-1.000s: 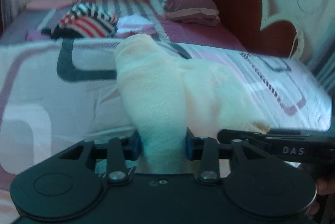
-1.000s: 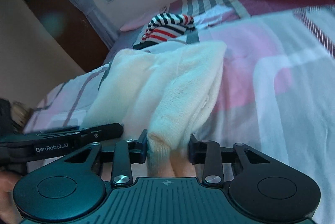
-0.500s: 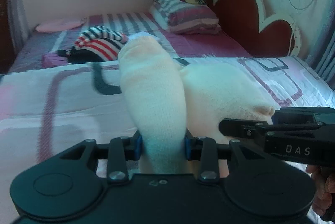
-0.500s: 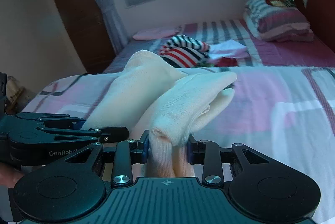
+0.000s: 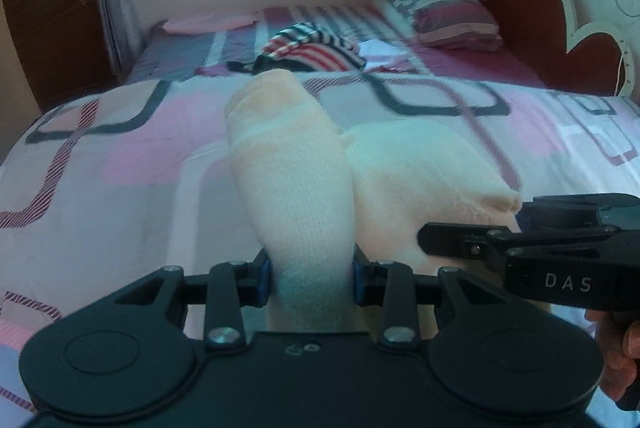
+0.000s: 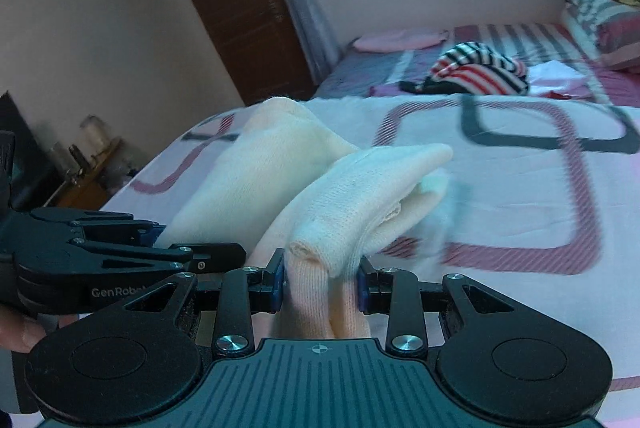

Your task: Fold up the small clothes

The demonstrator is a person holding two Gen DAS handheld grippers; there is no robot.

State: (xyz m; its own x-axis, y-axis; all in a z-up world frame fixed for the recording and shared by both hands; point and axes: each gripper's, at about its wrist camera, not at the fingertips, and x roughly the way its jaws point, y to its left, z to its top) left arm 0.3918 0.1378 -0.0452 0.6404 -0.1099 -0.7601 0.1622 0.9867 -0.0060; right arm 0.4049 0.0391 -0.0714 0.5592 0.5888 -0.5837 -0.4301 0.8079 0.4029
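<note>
While both tools hang over the patterned bedspread [image 5: 120,188], the left gripper [image 5: 312,278] and the right gripper [image 6: 322,282] each pinch a fold of the cream knit garment [image 5: 296,196], held between them; a striped top [image 5: 316,50] lies at twelve o'clock.

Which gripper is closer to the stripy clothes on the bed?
Neither clearly. The left gripper and right gripper, side by side, both clamp the cream garment, with the striped clothes far ahead.

Ahead of the left gripper [image 5: 312,278], bare bedspread [image 5: 132,164] lies open; beyond it the striped garment [image 5: 316,52] blocks, the right gripper [image 5: 516,240] crowding close alongside.
</note>
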